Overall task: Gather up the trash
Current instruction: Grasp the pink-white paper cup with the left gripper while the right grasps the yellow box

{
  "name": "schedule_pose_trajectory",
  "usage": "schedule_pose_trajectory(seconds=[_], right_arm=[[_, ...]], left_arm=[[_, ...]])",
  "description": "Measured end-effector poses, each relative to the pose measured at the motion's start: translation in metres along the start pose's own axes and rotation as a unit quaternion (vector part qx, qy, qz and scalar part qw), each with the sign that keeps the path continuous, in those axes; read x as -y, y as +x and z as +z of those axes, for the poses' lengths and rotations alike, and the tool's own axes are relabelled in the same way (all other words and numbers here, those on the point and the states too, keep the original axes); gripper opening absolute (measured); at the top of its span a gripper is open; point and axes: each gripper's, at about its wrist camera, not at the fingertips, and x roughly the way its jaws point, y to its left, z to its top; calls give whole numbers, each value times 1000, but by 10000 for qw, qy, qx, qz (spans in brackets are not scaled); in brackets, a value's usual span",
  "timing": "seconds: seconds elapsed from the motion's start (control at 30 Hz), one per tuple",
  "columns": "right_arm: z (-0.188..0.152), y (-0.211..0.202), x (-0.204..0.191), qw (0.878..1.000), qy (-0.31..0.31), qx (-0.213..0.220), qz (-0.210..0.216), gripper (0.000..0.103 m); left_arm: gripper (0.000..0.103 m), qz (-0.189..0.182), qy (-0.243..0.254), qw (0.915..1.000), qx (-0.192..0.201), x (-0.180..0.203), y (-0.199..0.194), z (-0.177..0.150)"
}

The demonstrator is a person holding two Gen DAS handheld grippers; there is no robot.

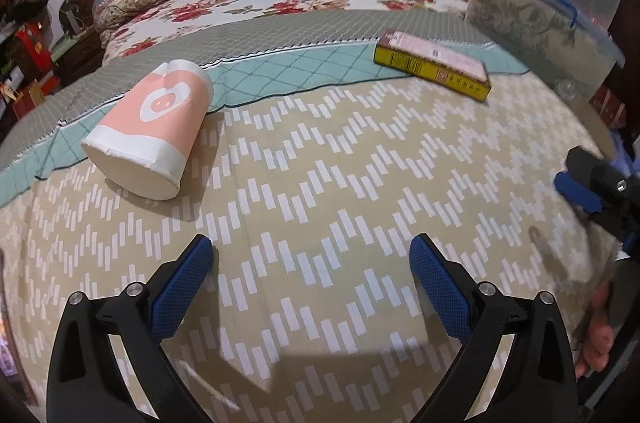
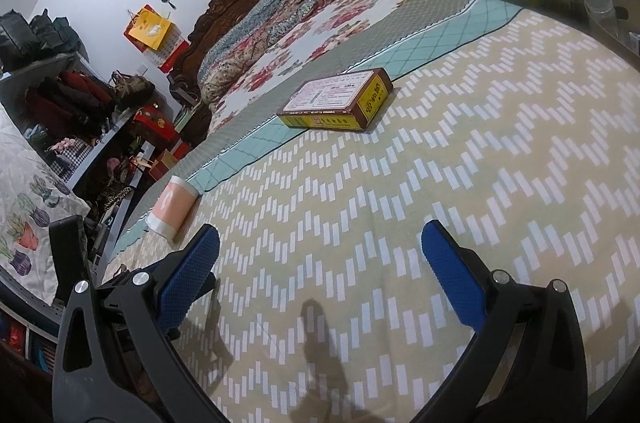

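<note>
Bedspread (image 1: 320, 183) holds paper cup (image 1: 150, 131) ahead-left of left tool (image 1: 310, 263).

Open patterned cloth (image 1: 320, 183) ahead, hemmed only by toppled paper cup (image 1: 152, 127) left, flat box (image 1: 434, 63) beyond, storage bin (image 1: 540, 11) right.

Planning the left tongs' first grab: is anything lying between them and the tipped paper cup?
Nothing visible does. The left tongs are open over bare patterned bedspread, and the paper cup lies on its side ahead-left. The yellow box sits off to the right.
</note>
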Motion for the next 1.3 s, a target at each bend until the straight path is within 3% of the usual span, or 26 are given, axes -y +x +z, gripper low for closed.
schedule_pose_trajectory(seconds=[0.13,0.3,0.37,0.43,0.5,0.63,0.77,0.87,1.0,1.1,1.17,1.2,1.23,1.27,1.3], right_arm=[[0,0,0,10000,1,2,-1,100],[0,0,0,10000,-10,-3,-18,100],[0,-1,0,10000,-32,-12,-44,100],[0,-2,1,10000,-55,-28,-68,100],[1,-1,0,9998,-105,-100,-109,100],[23,10,-3,9983,-358,-428,-168,100],[69,19,11,9992,-249,-227,-206,100],[105,42,13,9971,-568,-90,-493,100],[132,87,-2,9856,-1487,-582,-557,100],[131,114,-17,9674,-2254,-906,-718,100],[127,132,-19,9546,-2591,-1241,-784,100],[125,138,-20,9522,-2595,-1403,-788,97],[124,138,-22,9507,-2651,-1389,-814,94],[124,135,-25,9488,-2726,-1401,-765,80],[121,132,-26,9488,-2728,-1410,-742,75]], left_arm=[[94,-472,-365,9981,139,-19,-11,-5],[94,-709,-862,9920,584,-58,-45,-3],[94,-668,-1123,9880,827,-79,-61,6],[94,-350,-1225,9874,941,-95,-67,21],[94,75,-1095,9910,764,-105,-60,40],[94,278,-767,9960,354,-114,-28,66],[94,-290,-1002,9942,250,-138,-11,79],[94,-686,-1260,9893,280,-155,-4,83],[94,-848,-1321,9876,79,-157,8,78],[94,-1029,-1476,9836,-104,-163,18,72],[90,-1178,-1615,9797,-156,-164,23,68],[78,-1158,-1578,9806,-114,-161,23,67],[67,-1371,-1528,9785,-206,-155,25,67],[48,-1511,-1511,9766,-246,-150,25,66],[37,-1643,-1522,9743,-258,-143,25,65]])
